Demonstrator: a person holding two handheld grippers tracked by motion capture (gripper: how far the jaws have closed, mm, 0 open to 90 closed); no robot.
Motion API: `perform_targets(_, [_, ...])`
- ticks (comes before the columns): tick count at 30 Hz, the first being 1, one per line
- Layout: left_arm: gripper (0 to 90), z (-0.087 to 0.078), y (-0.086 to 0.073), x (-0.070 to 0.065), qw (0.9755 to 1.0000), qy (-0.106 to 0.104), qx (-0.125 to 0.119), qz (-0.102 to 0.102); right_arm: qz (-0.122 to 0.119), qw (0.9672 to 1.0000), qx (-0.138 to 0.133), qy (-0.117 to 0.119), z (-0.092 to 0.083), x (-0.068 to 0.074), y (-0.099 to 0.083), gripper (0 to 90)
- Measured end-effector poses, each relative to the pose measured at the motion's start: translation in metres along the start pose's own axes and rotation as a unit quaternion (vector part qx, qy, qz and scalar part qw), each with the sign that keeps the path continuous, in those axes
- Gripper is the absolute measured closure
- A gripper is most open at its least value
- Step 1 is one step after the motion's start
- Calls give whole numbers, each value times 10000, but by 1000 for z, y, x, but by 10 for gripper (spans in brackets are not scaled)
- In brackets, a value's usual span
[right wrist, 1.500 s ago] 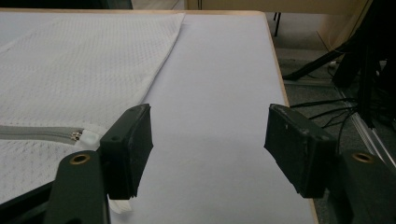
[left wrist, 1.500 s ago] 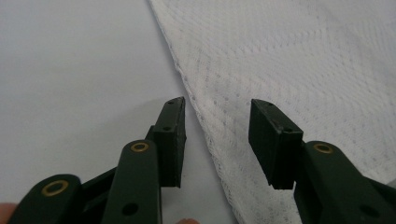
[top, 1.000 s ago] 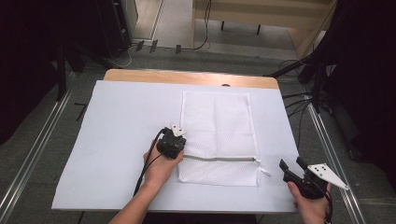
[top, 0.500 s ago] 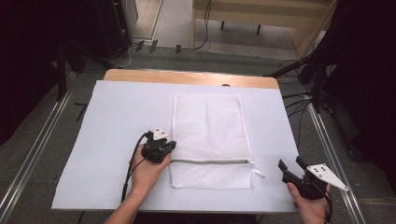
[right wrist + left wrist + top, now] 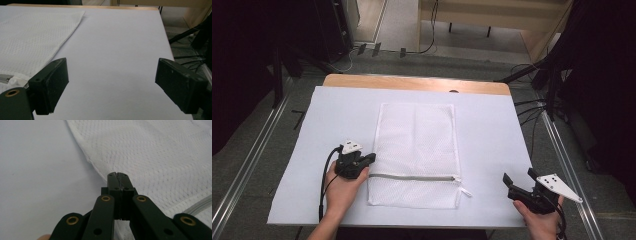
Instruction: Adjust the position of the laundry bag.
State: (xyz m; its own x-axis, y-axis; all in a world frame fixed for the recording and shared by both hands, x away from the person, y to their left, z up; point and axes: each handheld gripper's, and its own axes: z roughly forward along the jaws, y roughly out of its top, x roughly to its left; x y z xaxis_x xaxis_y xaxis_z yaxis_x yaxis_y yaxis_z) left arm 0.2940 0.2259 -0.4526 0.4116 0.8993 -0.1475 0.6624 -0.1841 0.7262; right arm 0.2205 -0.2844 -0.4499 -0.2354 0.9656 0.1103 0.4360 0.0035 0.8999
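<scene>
High view: the white mesh bag lies mid-frame on the white surface; the left gripper sits clenched at the bag's left edge, apparently dragging it.

Left gripper view: fingers pinch the hem.

Right gripper view: right gripper fingers have just spread wide, nothing between them; next, likely reach the zipper pull. Grey floor surrounds.

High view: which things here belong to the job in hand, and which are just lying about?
In the job:
- mesh bag with its zipper
- left tool, shut on the bag's left edge
- right tool, open, over bare cover

Lying about:
- white table cover
- cables on the floor
- metal rails
</scene>
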Motion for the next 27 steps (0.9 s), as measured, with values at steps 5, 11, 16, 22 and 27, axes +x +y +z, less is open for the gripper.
perform_targets(5, [900, -8, -6, 7, 9999, 74, -50, -47, 0, 10000, -61, 60, -2, 3, 1, 106])
perform_targets(11, [900, -12, -11, 17, 9998, 112, -74, -162, -79, 9999, 131, -19, 2, 7, -1, 101])
perform_targets(16, [900, -14, -11, 20, 9994, 32, -102, -315, -61, 9999, 145, 21, 2, 8, -2, 101])
perform_targets(22, [607, -20, -10, 18, 9991, 13, -227, -371, -104, 9995, 198, 219, 0, 15, -3, 136])
perform_targets(27, [326, -30, -8, 6, 9981, 67, -528, -314, -217, 9979, 188, 575, 0, 35, -3, 254])
